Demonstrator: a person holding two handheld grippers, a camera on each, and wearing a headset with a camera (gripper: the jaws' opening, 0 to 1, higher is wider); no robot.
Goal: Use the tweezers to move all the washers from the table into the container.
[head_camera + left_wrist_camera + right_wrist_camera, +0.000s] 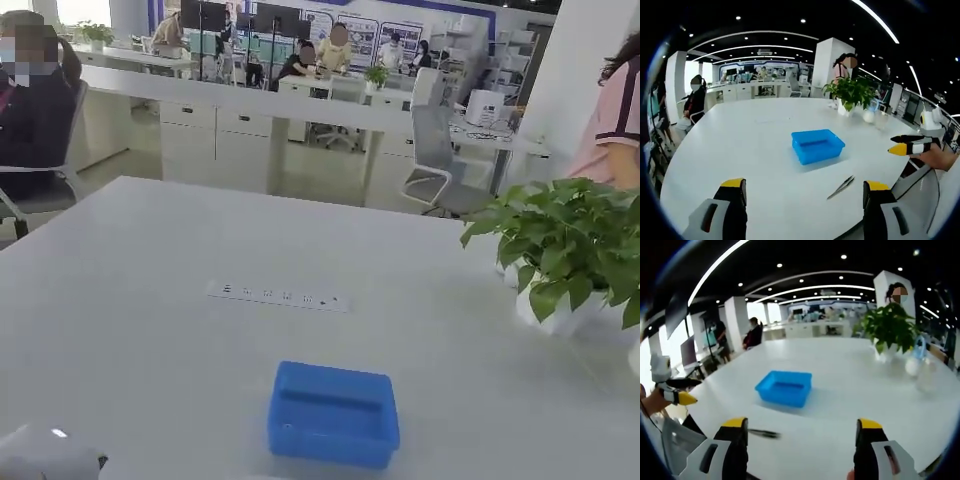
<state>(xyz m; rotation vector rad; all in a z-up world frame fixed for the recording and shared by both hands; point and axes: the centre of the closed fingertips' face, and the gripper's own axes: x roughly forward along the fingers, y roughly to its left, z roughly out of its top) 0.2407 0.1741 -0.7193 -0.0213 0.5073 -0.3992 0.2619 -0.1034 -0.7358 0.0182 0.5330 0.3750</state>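
We see left gripper [804,185] and right gripper [801,423], both with jaws wide apart. Blue rectangular plastic container [333,415] sits lower centre on white worktop [150,330]. Thin metal tweezers [841,187] lie lower right of it in the left gripper view, apart.

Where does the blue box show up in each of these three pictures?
Head view: the blue container sits low in the picture, just right of centre.
Left gripper view: the blue container is near the middle.
Right gripper view: the blue container is just left of centre.
Shared landmark: the potted plant, to the right of the container in every view.
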